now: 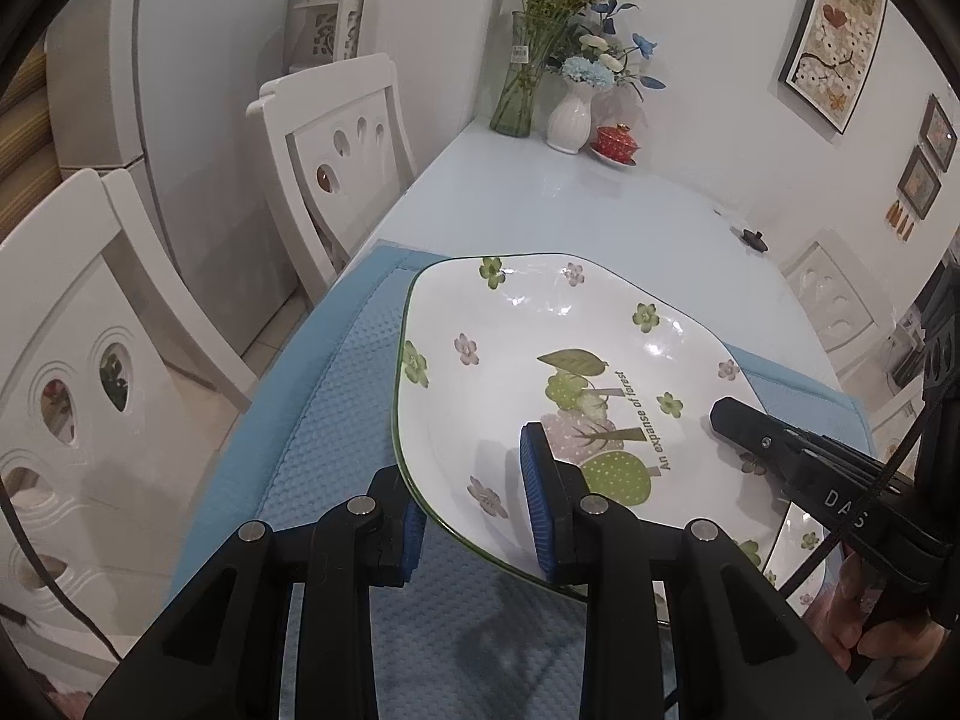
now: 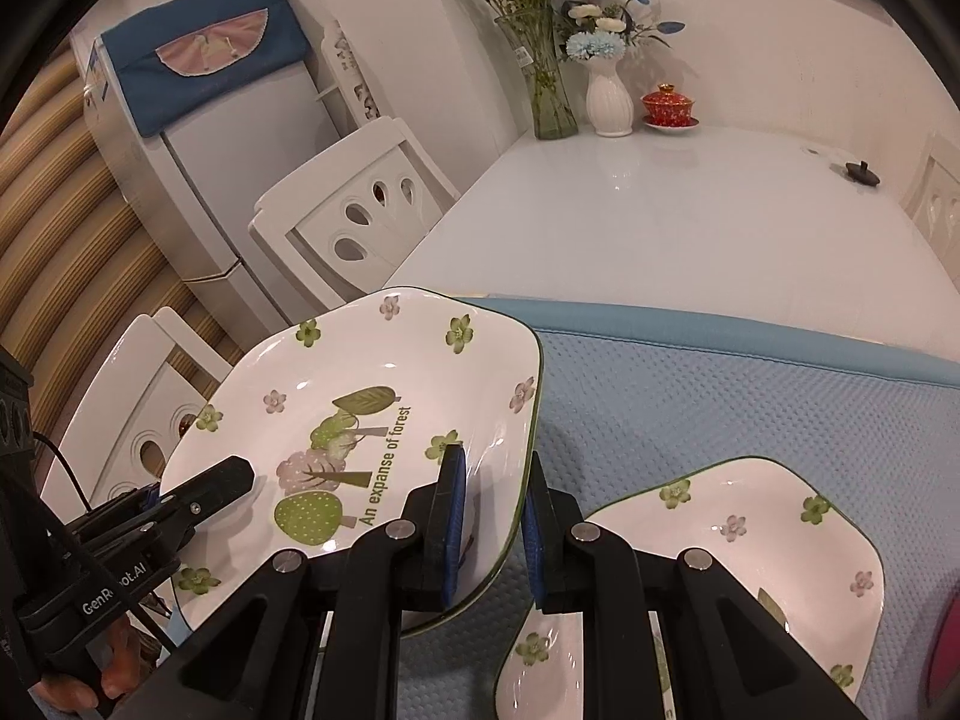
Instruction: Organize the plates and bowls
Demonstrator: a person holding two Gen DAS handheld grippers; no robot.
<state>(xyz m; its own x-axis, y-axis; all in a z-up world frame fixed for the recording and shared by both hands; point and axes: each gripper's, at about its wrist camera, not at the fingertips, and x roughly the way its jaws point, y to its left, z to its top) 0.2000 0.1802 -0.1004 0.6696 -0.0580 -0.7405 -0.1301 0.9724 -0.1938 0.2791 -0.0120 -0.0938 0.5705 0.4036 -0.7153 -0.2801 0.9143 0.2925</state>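
A: Both clamped the rim?
B: Yes. The left hand-held gripper (image 1: 474, 516) and the right hand-held gripper (image 2: 492, 528) each pinched opposite edges of the flowered plate (image 1: 540, 372), raised over the blue mat (image 1: 336, 420).
A: Handling?
B: Probably glazed, slippery, breakable; a second plate (image 2: 738, 546) lay near right.

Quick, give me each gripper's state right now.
Left gripper: shut on the plate's rim.
Right gripper: shut on the opposite rim of the same plate.
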